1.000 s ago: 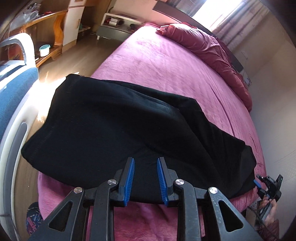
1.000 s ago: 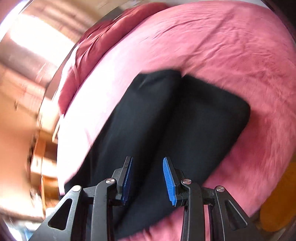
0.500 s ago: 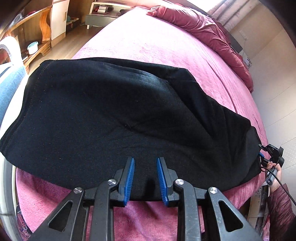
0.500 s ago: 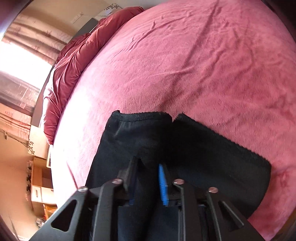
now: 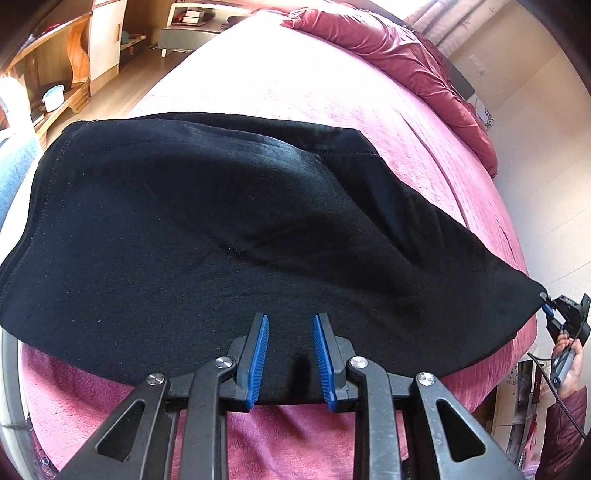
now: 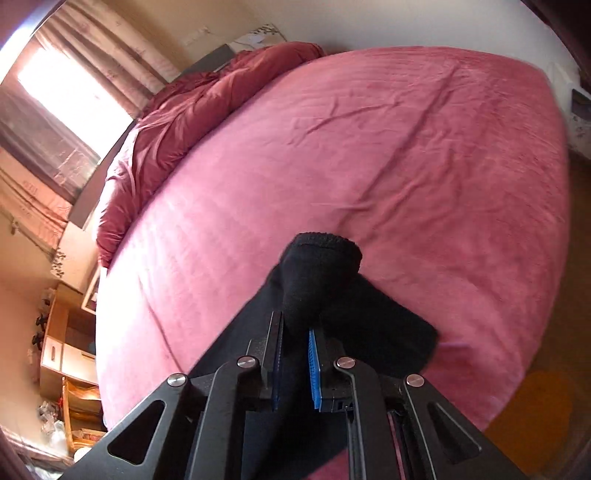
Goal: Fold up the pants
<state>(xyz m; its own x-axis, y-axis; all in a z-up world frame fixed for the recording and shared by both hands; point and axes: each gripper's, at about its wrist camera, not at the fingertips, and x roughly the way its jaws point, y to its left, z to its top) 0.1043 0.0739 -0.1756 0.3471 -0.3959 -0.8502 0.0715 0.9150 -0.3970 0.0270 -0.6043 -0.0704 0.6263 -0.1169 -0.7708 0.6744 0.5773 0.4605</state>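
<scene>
Black pants [image 5: 221, 229] lie spread across a pink bed [image 5: 295, 81]. My left gripper [image 5: 290, 317] hovers over their near edge. Its blue pads [image 5: 258, 354] stand a little apart, with flat fabric showing in the gap and no pinch visible. In the right wrist view my right gripper [image 6: 295, 321] is closing on the bunched leg end of the pants [image 6: 317, 273], and its pads press the cloth and hold it above the bed [image 6: 369, 166]. The left wrist view shows the right gripper [image 5: 546, 301] at the far right, pulling that corner of the pants taut, with a hand [image 5: 569, 354] behind it.
A crumpled maroon duvet [image 5: 406, 51] lies along the head of the bed. A nightstand [image 5: 195, 26] and wooden shelves [image 5: 74, 55] stand beyond the bed's left side. A blue and white chair [image 5: 14, 166] is at the left edge. Wooden floor [image 6: 535, 424] shows beside the bed.
The right gripper's jaws closed on the leg ends and lifted them off the bed. The left gripper drew closer over the pants, its gap unchanged.
</scene>
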